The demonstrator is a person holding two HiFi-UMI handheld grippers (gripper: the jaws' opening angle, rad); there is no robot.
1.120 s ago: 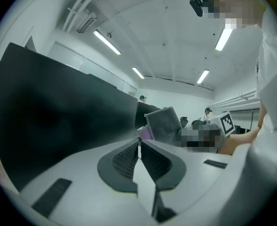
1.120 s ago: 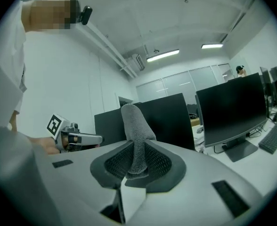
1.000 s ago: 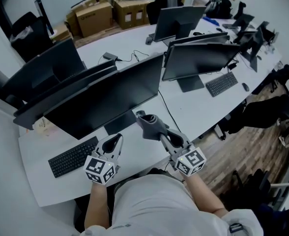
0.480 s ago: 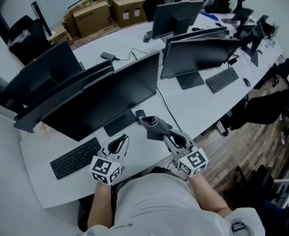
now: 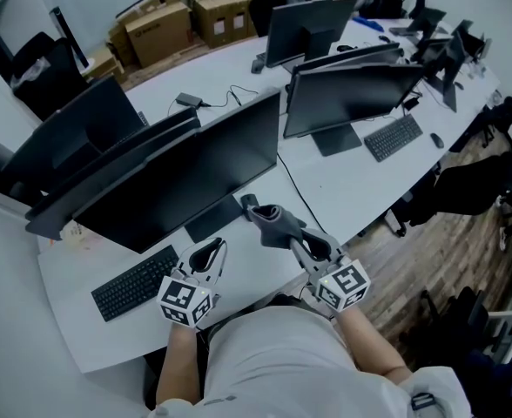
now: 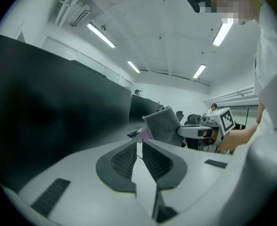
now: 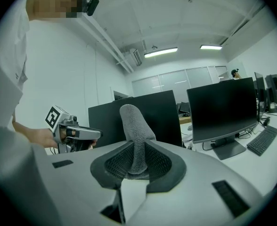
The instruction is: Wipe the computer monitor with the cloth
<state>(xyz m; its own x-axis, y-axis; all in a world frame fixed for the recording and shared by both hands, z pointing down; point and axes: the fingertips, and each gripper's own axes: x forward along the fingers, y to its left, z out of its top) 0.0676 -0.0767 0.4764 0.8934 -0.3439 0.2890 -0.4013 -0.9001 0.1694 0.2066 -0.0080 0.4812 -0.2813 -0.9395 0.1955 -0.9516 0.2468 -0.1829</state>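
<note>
The right gripper (image 7: 136,166) is clamped on the grey cloth (image 7: 134,119), which stands up from between its jaws. It holds the cloth low in front of the computer monitor (image 5: 195,171), apparently clear of the screen. The left gripper (image 6: 139,150) is empty, its jaws drawn to a thin slit, over the desk (image 5: 239,277) beside the keyboard (image 5: 134,282).

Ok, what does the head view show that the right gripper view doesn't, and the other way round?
Head view only: the cardboard boxes and the wooden floor. Right gripper view only: the ceiling lights. Both: the gray cloth clamped in the right tool, the left tool beside it, and the nearest monitor.
</note>
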